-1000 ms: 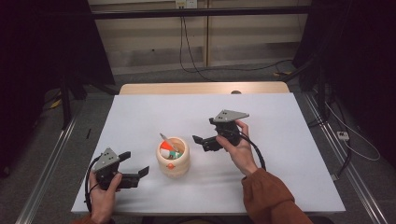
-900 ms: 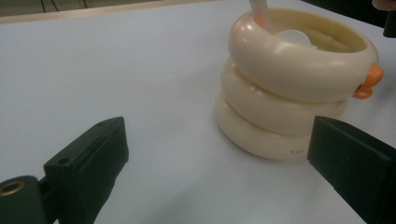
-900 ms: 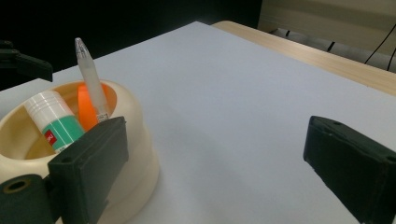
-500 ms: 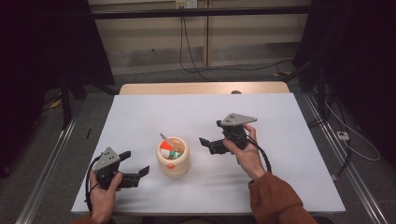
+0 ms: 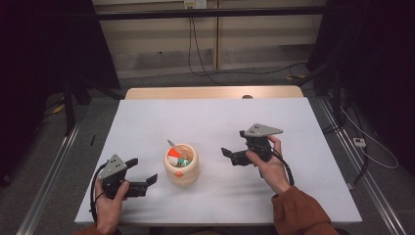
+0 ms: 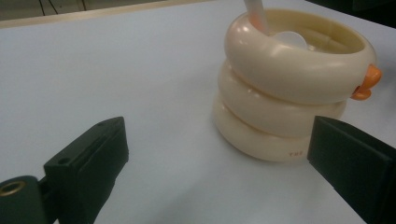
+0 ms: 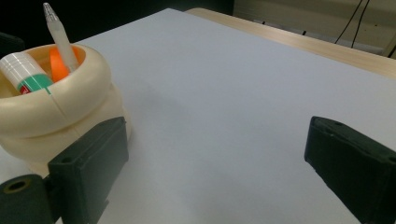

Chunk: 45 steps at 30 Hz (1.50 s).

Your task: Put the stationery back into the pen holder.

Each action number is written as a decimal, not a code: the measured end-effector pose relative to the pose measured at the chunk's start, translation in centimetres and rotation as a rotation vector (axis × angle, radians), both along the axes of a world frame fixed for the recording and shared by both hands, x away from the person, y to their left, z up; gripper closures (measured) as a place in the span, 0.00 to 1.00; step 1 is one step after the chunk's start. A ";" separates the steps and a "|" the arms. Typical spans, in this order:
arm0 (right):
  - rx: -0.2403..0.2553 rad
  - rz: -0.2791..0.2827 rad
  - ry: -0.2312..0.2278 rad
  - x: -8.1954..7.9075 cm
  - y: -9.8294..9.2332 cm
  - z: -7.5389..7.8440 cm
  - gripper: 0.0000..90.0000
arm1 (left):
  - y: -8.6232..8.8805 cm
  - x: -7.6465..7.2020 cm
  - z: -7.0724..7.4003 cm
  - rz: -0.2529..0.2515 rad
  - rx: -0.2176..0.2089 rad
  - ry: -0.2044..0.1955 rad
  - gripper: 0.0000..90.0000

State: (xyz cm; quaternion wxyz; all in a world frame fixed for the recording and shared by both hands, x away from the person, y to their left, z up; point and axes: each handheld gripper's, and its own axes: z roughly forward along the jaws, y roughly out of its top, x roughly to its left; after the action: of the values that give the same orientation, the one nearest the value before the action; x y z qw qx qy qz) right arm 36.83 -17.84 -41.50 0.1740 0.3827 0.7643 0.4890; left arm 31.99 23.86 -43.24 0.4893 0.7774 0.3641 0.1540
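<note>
The holder (image 5: 181, 164) stands on the surface (image 5: 205, 122) between the left tool (image 5: 143, 172) and right tool (image 5: 233, 149), touching neither. Both tools gape wide, empty.

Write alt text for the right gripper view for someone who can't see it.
A cream ringed pen holder stands on a white table, holding a white pen, a glue stick and something orange. The right gripper has its black jaws wide open in front.

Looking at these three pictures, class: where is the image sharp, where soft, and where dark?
High view: the white table is evenly lit, the surroundings dark. Left gripper view: the cream pen pot is fairly sharp, with soft glare on its rings; the near tongs blur. Right gripper view: the pot's pen looks slightly soft.
</note>
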 end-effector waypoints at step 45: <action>-0.017 -0.210 0.021 -5.1 -8.8 -2.3 0.07 | -0.1 -0.1 0.0 0.007 0.004 -0.005 0.06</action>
State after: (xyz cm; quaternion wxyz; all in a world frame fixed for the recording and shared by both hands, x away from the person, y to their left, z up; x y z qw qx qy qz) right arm 31.74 -26.62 -43.76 0.2193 0.4643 0.7259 0.4577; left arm 31.89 23.72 -43.19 0.4880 0.7768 0.3652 0.1582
